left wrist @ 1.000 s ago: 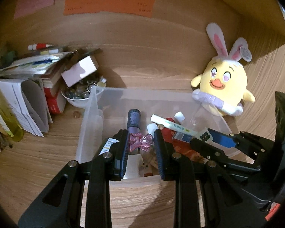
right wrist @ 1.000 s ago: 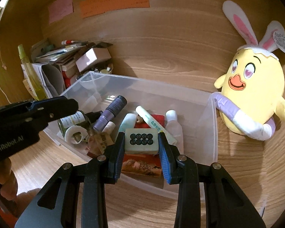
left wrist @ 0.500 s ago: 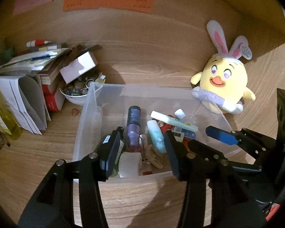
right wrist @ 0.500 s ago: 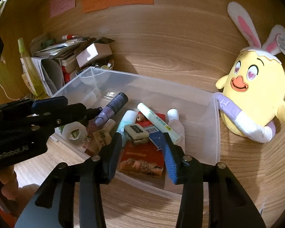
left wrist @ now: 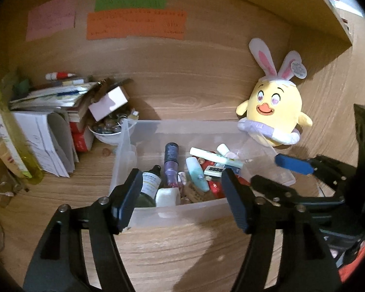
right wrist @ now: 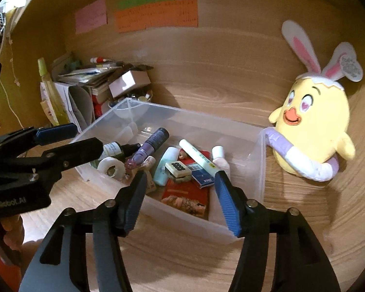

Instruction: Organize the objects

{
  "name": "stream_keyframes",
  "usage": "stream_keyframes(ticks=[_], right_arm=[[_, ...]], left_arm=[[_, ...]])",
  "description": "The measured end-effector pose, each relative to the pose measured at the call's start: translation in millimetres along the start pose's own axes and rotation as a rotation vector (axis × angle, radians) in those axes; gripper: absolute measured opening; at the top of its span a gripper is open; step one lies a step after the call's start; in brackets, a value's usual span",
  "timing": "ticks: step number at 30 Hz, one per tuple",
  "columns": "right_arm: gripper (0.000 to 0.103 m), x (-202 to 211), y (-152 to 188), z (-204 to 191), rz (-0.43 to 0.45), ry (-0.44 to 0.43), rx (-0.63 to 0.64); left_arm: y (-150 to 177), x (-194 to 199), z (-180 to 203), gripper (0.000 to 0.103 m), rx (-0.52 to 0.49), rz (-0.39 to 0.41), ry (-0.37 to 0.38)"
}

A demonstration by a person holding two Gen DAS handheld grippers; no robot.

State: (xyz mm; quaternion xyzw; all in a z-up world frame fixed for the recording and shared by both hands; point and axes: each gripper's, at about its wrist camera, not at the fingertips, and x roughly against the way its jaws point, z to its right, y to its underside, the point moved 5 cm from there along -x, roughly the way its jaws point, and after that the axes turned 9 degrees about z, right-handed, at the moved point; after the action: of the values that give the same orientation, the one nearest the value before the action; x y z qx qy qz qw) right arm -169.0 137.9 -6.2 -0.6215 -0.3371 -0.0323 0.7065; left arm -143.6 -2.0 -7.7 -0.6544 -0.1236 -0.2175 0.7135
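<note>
Both my tongs have just been opening: left gripper (left wrist: 180, 194) and right gripper (right wrist: 180, 194) spread, nothing between, above clear bin (right wrist: 261, 170); mahjong tile (right wrist: 178, 169) lies inside.

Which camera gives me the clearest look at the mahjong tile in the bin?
The right wrist view: the mahjong tile lies unobstructed, its dotted face turned up, inside the clear bin. The left wrist view shows the tile smaller and foreshortened among the clutter.

Ahead of the tongs, a frosted translucent plastic rectangular bin (left wrist: 177, 215) sits on a matt wood-grain desk (left wrist: 172, 250); to its right, a fuzzy yellow cloth chick plush (right wrist: 316, 119).
</note>
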Motion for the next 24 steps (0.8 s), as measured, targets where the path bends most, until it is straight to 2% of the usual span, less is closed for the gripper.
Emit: stream_keyframes(ticks=[2,3,4,8,10,11,16,24], right_arm=[[0.061,9.9,-0.6,1.0,0.017,0.0,0.001],[0.065,13.7,-1.1,1.6,0.024,0.001,0.001],[0.067,18.4,-1.7,2.0,0.035,0.002,0.0],[0.078,35.9,-2.8,2.8,0.073,0.003,-0.008],[0.08,43.5,-2.8,2.6,0.089,0.009,-0.006],[0.082,45.5,-2.8,2.5,0.094,0.01,-0.006],[0.084,56.7,1.3,1.2,0.114,0.016,-0.003],[0.085,59.1,14.4,-1.8,0.096,0.006,-0.008]], left_arm=[[0.9,5.3,-0.5,0.071,-0.009,0.007,-0.009],[1.3,8.6,-1.1,0.078,-0.01,0.015,-0.015],[1.6,12.7,-1.7,0.079,-0.01,0.026,-0.02],[4.0,21.7,-2.3,0.081,-0.013,0.031,-0.021],[5.8,25.8,-2.9,0.095,-0.012,0.034,-0.027],[6.7,29.2,-3.7,0.096,-0.011,0.048,-0.036],[13.1,36.1,-3.7,0.099,-0.016,0.055,-0.045],[30.2,29.5,-11.7,0.099,0.019,0.004,-0.05]])
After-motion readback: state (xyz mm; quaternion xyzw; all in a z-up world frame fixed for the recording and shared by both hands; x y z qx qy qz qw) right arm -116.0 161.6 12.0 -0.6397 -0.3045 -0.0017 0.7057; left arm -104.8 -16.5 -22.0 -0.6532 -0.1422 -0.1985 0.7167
